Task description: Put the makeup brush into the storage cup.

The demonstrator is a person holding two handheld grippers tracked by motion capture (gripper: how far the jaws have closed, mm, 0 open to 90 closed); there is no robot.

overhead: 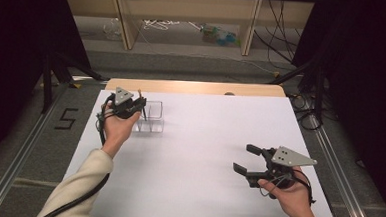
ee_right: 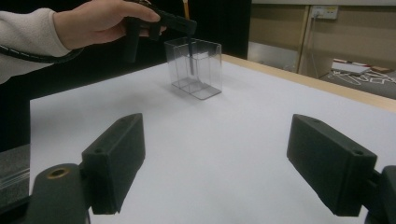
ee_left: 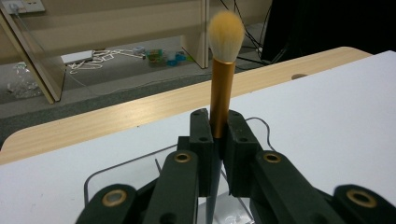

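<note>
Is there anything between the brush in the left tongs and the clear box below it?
Nothing visible. The left tongs are shut on the makeup brush, bristles up, and its dark lower end already reaches into the open top of the clear box. The right tongs are open, far off over the white table.

The brush [ee_left: 220,88] has a glossy, metallic gold-orange ferrule and a soft, fluffy tuft of pale bristles, its lower handle dark and smooth; the box [ee_right: 195,67] is clear, glossy plastic with thin smooth walls; the left tongs [ee_left: 218,135] and right tongs [ee_right: 229,163] look like matt black plastic with brass-coloured rivets; the desk [overhead: 203,154] is matt white and smooth, edged at the far side in pale wood; the sleeve [overhead: 79,182] is soft cream cloth.
</note>
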